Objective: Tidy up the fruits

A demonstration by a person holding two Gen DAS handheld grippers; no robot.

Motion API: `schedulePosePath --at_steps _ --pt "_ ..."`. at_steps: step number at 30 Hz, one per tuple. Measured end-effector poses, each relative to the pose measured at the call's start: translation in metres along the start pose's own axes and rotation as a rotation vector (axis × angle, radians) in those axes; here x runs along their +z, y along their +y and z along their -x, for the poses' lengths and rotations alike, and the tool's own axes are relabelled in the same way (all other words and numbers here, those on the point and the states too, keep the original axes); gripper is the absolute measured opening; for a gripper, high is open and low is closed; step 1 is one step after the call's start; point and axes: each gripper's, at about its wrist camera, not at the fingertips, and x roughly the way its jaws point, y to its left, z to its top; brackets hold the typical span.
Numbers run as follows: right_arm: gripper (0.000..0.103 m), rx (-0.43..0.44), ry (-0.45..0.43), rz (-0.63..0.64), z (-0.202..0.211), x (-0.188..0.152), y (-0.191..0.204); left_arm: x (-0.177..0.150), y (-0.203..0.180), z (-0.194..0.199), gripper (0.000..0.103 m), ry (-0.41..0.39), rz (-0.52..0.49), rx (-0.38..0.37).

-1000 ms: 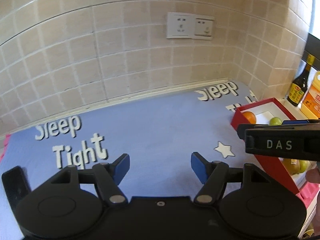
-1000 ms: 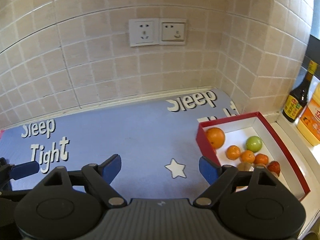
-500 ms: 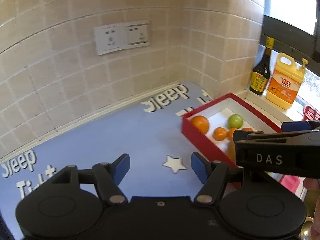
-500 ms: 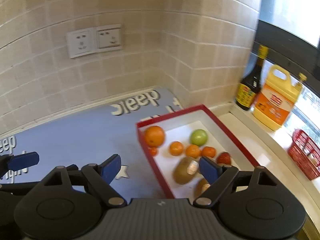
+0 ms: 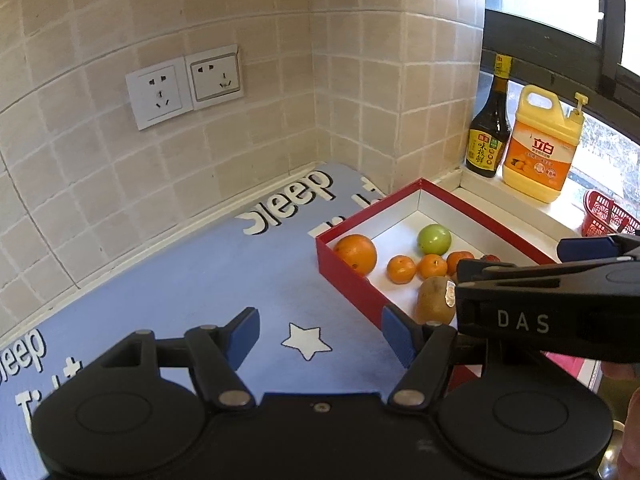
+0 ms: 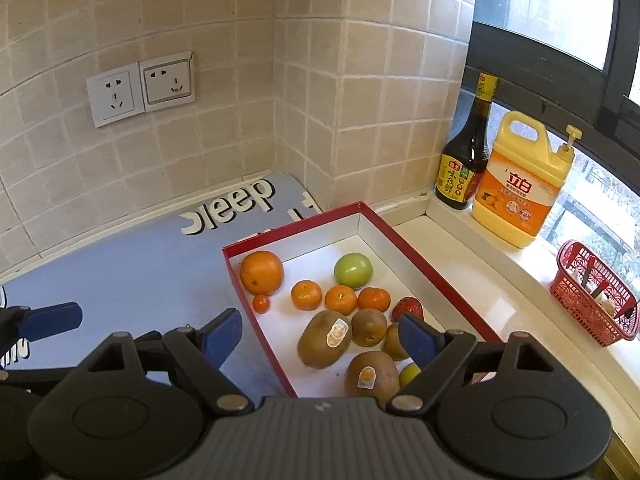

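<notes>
- Red tray (image 6: 420, 248) on bench, at right edge of blue mat (image 6: 132, 280); holds oranges, green apple (image 6: 353, 270), kiwis, strawberry (image 6: 408, 307).
- Right gripper (image 6: 320, 332) above tray's near end, fingers spread, empty.
- Left gripper (image 5: 320, 330) over mat beside tray, fingers spread, empty.

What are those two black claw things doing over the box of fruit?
A person is holding a gripper in each hand, getting ready to sort fruit. The left gripper and the right gripper are both open and hold nothing. The fruit lies in the red box: a big orange, a green apple, small tangerines, brown kiwis and a strawberry. Nothing has been picked up yet.
</notes>
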Motion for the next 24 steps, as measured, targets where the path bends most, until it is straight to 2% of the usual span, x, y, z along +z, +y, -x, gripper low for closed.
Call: schedulePosePath --at_steps 24 --pt "0.087 0.001 0.009 -0.012 -0.004 0.0001 0.0003 0.001 -0.0011 -0.0103 0.08 0.023 0.0 -0.009"
